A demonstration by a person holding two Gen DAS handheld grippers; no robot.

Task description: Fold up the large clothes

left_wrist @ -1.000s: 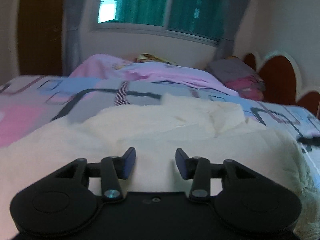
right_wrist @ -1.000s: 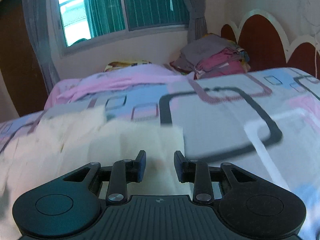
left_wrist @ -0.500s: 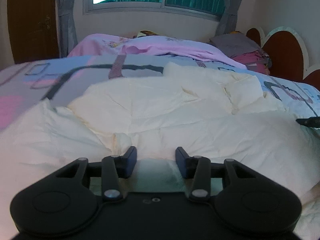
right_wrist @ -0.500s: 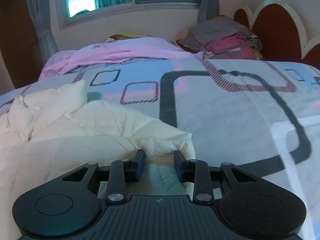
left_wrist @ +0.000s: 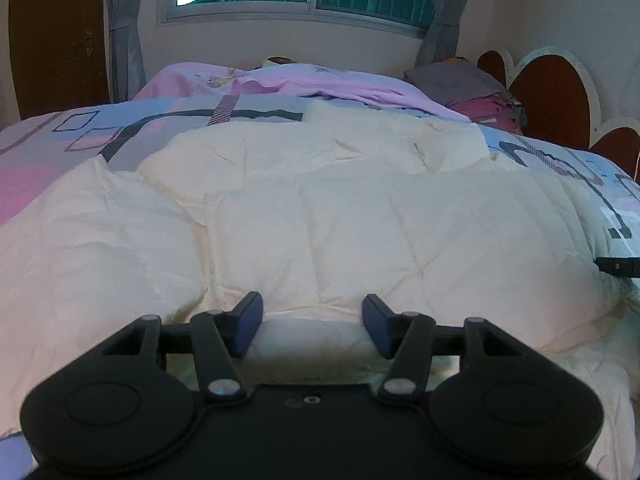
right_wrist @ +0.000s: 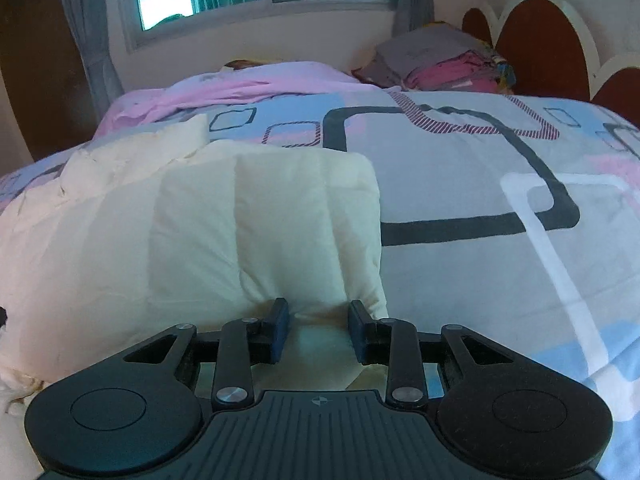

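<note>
A large cream quilted garment [left_wrist: 320, 216] lies spread on the bed, with a folded upper layer laid over its lower part. My left gripper [left_wrist: 312, 322] hovers low over its near edge. Its jaws are opening, and a fold of the cream fabric lies between them without the blue pads [left_wrist: 248, 320] pressing on it. In the right wrist view the same cream garment [right_wrist: 248, 232] ends in a puffy folded corner. My right gripper [right_wrist: 318, 326] is shut on that corner, with fabric bunched between its fingers. A black part of the right gripper [left_wrist: 618, 266] shows at the left view's right edge.
The bed sheet [right_wrist: 460, 184] has blue, pink and dark line patterns and lies bare to the right of the garment. A pink blanket [left_wrist: 280, 84] and a stack of folded clothes [right_wrist: 444, 64] sit at the far side. A scalloped headboard [right_wrist: 548, 44] stands on the right.
Both grippers came down toward the bed and the cream garment's carried edge now lies over its lower part. The left jaws have widened; the right jaws keep the same gap.
</note>
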